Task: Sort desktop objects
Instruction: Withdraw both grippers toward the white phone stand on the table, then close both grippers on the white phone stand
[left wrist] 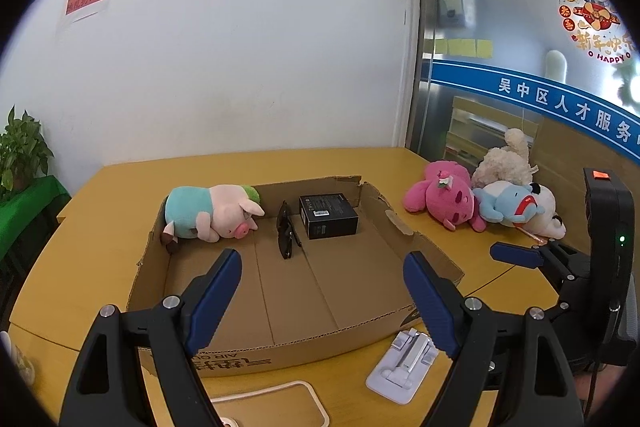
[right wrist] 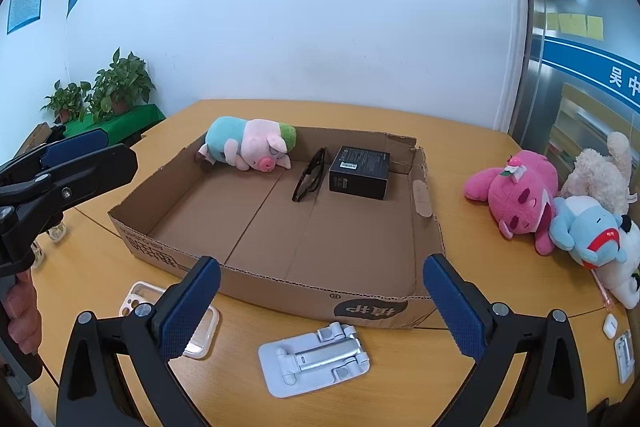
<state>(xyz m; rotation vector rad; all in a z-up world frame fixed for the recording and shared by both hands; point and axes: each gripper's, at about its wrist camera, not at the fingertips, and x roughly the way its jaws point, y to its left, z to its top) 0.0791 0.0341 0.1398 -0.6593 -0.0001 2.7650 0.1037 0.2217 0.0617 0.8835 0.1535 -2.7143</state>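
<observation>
Cardboard box (right wrist: 280,247) on the surface: holds pig (right wrist: 252,145), glasses (right wrist: 310,175), black carton (right wrist: 360,173). Unsorted: white stand (right wrist: 316,359) just before the box, between my tools. Left tool (left wrist: 322,301) and right tool (right wrist: 322,311): both wide, empty. I judge the next move: lower one tool onto the stand.

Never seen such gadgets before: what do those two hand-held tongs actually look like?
Both tongs, left and right, look alike: black plastic arms with silver pivot bolts, ending in dark blue ribbed pads. The right one's black handle carries a small green light, an orange tab on top and a thin black cable below.
</observation>
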